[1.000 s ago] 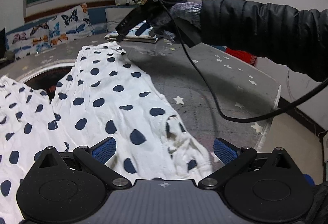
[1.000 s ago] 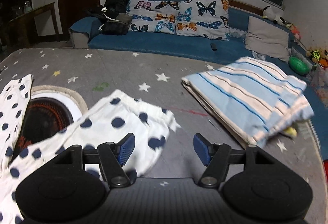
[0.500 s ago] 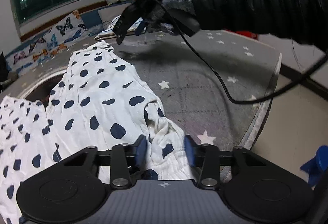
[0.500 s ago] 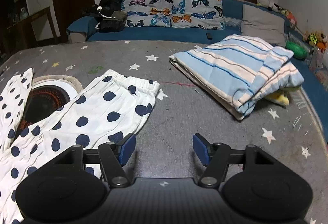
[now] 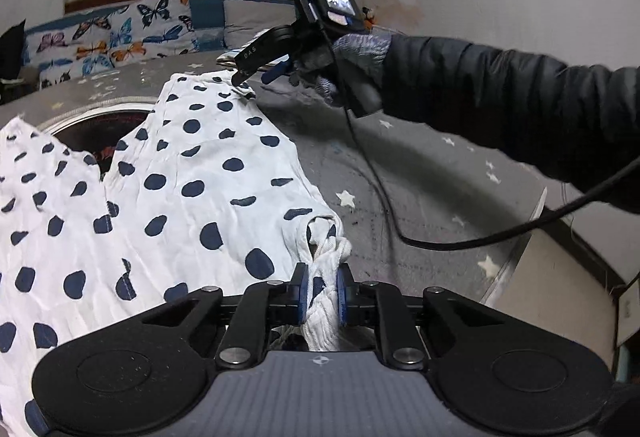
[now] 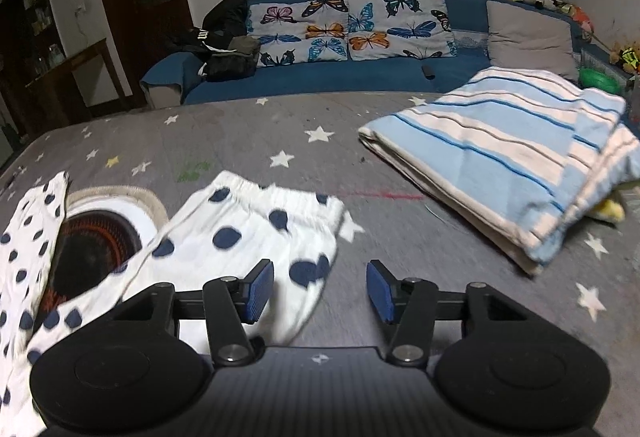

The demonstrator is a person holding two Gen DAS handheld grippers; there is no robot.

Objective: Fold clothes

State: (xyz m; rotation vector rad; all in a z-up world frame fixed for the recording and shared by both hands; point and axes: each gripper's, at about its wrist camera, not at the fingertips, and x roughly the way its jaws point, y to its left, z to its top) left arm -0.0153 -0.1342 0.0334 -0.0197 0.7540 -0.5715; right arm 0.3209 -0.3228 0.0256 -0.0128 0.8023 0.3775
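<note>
Left wrist view is showing the left gripper (image 5: pixel 322 299) at lower centre, its blue pads (image 5: pixel 303 297) pressing together on a bunched white fold of the polka-dot garment (image 5: pixel 168 193). That garment is spreading across the left half of the frame over the grey star-print cover (image 5: pixel 420 197). In the upper middle, the right gripper (image 5: pixel 256 71) is hanging over the garment's far end, gripped by a gloved hand (image 5: pixel 344 65) coming out of a dark sleeve (image 5: pixel 500 97); whether it is touching the cloth cannot be told. A black cable (image 5: pixel 440 243) is trailing from it toward the right edge.

Right wrist view is showing the right gripper (image 6: pixel 320 287) at lower centre with its jaws standing apart and nothing between them. The polka-dot garment (image 6: pixel 248 233) is lying in the lower left of the frame, its gathered hem just ahead of the left pad, slightly blurred. A folded blue striped cloth (image 6: pixel 500 157) is resting at the right on the cover. Butterfly cushions (image 6: pixel 348 23) are leaning on a blue sofa (image 6: pixel 320 77) along the upper part.
</note>
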